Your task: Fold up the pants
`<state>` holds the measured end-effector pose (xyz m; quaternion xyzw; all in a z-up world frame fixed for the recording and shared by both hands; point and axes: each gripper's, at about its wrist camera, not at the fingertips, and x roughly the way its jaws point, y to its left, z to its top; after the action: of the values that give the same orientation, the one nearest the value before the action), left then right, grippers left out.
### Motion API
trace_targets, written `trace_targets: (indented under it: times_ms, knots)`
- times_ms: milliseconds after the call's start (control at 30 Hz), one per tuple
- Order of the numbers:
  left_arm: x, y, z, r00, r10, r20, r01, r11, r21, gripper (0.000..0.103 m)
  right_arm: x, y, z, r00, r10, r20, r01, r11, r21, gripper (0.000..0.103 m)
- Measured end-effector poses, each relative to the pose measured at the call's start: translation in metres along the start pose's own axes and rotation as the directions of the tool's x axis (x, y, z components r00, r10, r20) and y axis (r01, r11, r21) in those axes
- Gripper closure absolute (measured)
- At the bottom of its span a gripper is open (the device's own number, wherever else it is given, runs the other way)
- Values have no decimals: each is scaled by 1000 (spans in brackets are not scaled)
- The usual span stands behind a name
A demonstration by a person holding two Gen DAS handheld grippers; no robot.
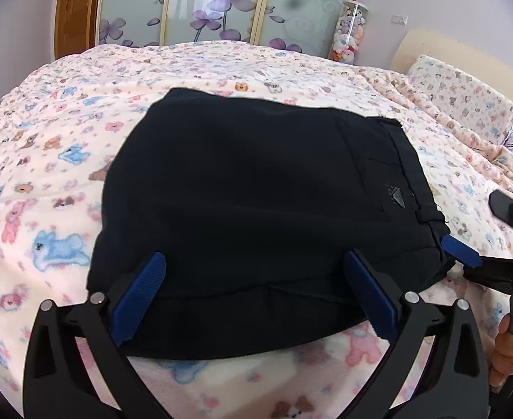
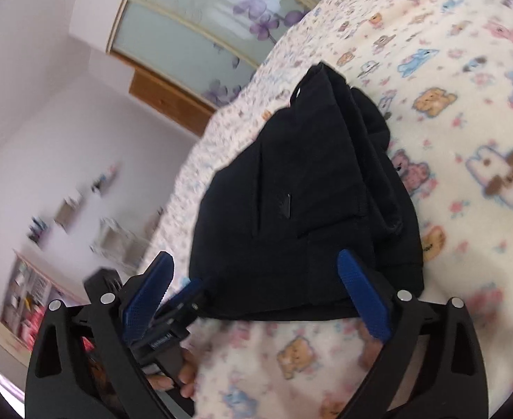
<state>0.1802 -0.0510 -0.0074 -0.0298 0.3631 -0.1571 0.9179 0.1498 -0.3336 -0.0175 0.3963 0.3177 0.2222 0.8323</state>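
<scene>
The black pants [image 1: 256, 181] lie folded into a compact bundle on the patterned blanket [image 1: 47, 174], waistband and a small logo at the right. My left gripper [image 1: 254, 258] stands open over the bundle's near edge, its blue pads wide apart and not pressing the cloth. My right gripper [image 1: 480, 227] is at the bundle's right corner. In the right wrist view the right gripper [image 2: 256, 260] is open too, with the corner of the pants [image 2: 291, 192] between its fingers and not squeezed. One blue finger of the left gripper [image 2: 186, 291] shows beside it.
The blanket [image 2: 466, 139] covers the whole bed. A pillow [image 1: 466, 97] lies at the far right. Sliding doors with purple flowers [image 1: 221, 7] and a clear tube of plush toys [image 1: 349, 35] stand behind the bed. A person's hand [image 1: 504, 349] holds the right gripper's handle.
</scene>
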Motion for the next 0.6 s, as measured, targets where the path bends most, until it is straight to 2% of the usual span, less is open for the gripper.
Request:
trace_targets:
  times_ms: [67, 133, 200, 267, 367, 400, 467, 567, 600]
  knots:
    - [-18, 0, -3, 998, 30, 51, -30, 1000, 3, 2, -13, 7, -4, 999, -6, 45, 5, 1000, 27, 4]
    - [-43, -2, -9, 988, 97, 121, -99, 995, 13, 2, -33, 17, -9, 995, -18, 101, 17, 1000, 9, 4]
    - [-69, -3, -14, 978, 126, 166, -131, 991, 22, 2, -50, 31, -16, 988, -48, 146, 52, 998, -30, 4]
    - [-92, -5, -21, 968, 152, 200, -162, 986, 34, 2, -67, 45, -26, 978, -78, 192, 94, 993, -74, 2]
    - [-128, -10, -37, 950, 198, 241, -220, 973, 66, 2, -85, 70, -48, 952, -153, 264, 201, 966, -163, 1]
    - [-142, -11, -44, 947, 208, 246, -229, 972, 61, 2, -92, 78, -61, 935, -195, 295, 263, 941, -211, 1]
    - [-159, -8, -54, 951, 187, 247, -203, 978, 38, 2, -95, 95, -81, 905, -253, 341, 356, 890, -284, 1]
    - [-175, -5, -70, 952, 175, 253, -175, 984, -22, 2, -94, 121, -117, 854, -312, 416, 476, 792, -383, 1]
    - [-177, -4, -74, 951, 176, 253, -173, 984, -37, 2, -95, 128, -131, 831, -330, 448, 519, 751, -409, 1]
